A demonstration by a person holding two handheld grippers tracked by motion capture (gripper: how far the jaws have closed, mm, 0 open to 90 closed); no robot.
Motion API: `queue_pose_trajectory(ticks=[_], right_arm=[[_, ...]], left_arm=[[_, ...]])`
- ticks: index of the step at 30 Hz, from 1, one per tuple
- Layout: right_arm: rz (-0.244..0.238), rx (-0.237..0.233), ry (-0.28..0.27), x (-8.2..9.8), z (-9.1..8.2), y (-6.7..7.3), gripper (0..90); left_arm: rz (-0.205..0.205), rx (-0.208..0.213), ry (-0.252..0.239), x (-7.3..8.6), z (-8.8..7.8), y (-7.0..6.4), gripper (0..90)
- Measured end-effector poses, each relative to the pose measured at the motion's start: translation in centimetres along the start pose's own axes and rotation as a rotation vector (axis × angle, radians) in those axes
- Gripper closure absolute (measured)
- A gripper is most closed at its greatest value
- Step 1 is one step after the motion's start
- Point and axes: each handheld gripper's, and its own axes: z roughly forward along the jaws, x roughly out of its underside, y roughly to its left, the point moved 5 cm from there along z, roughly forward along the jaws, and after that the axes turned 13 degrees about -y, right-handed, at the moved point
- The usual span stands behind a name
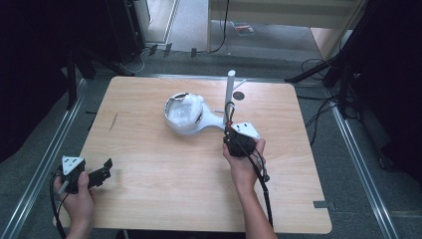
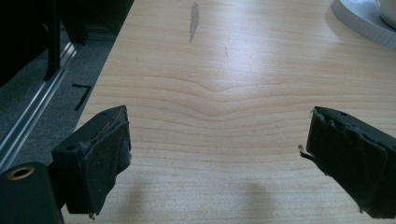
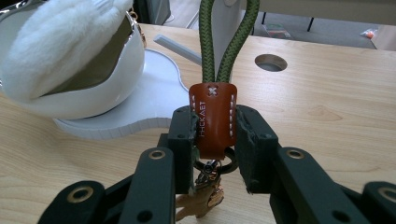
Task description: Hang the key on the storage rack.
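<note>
Beside the white post (image 1: 231, 85) on the wooden table (image 1: 149, 164), the right gripper (image 3: 213, 135) clamps a key strap (image 3: 214, 119) by its brown leather tab.

The green cord loop looks light and limp; the tab is the firmest hold, keys dangling below. The left gripper (image 2: 219, 154) idles near the table edge, jaws wide apart and empty.

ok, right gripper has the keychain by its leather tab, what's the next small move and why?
Probably lift the right gripper a little toward the top of the white post. Its fingers clamp the leather tab, and the green cord loop stands up in front of that post, not yet over it. The left gripper is open and idle.
</note>
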Motion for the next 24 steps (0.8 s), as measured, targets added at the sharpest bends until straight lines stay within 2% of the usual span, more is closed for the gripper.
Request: queue_pose_trajectory(ticks=[19,24], right_arm=[[0.003,-0.004,0.018,0.7,1.6,-0.3,67.2],[0.002,-0.011,-0.011,0.6,1.7,-0.3,59.5]], left_arm=[[-0.001,0.001,0.001,0.0,0.0,0.0,6.9],[-0.002,0.000,-0.002,0.0,0.0,0.0,7.0]])
